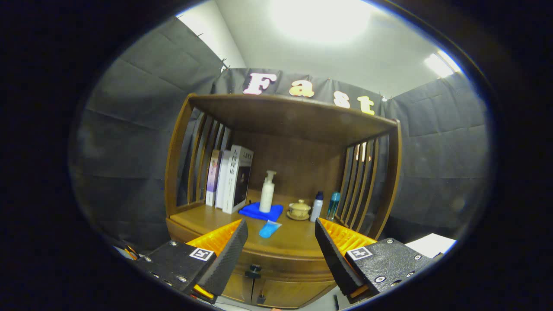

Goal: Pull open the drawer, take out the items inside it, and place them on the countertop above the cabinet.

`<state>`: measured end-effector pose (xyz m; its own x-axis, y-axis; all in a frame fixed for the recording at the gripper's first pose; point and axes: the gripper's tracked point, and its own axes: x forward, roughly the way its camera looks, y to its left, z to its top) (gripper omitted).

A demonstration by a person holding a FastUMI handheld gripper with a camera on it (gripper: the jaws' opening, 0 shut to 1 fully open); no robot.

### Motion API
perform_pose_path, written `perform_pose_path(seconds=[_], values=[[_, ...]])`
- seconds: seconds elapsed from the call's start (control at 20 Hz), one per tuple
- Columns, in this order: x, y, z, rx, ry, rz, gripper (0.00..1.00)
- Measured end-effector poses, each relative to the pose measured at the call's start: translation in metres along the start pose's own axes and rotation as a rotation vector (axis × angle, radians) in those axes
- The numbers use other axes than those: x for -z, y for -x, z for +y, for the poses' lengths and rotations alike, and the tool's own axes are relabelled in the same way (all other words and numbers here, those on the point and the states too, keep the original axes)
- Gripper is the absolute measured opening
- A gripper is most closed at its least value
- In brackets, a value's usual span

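A wooden cabinet [285,255] stands ahead, with a drawer front below its countertop [298,239]. The drawer's dark knob [253,271] shows between my fingers, and the drawer looks shut. My gripper [281,242] is open, fingers spread wide, nothing between them, held back from the cabinet front. On the countertop just beyond the fingers lies a light-blue tube [269,228]. Behind it a white pump bottle [267,192] stands on a folded blue cloth [261,211].
Several books [231,179] stand upright at the countertop's left. A lidded tea cup on a saucer [299,210], a small white bottle [317,206] and a teal bottle [333,205] stand at the right. Slatted sides and a shelf roof enclose the countertop. Lower doors [276,293] sit under the drawer.
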<state>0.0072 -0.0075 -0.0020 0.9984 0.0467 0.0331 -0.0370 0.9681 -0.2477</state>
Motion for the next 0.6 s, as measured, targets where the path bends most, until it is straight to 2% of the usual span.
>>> perform_pose_path(seconds=[0.15, 0.3, 0.4, 0.6], values=[[-0.034, 0.0, -0.02, 0.046, 0.025, -0.065, 0.96], [-0.045, -0.003, -0.04, 0.108, 0.021, -0.078, 0.95], [-0.042, -0.005, -0.056, 0.149, -0.042, -0.063, 0.95], [-0.032, -0.013, -0.07, 0.153, -0.205, -0.054, 0.95]])
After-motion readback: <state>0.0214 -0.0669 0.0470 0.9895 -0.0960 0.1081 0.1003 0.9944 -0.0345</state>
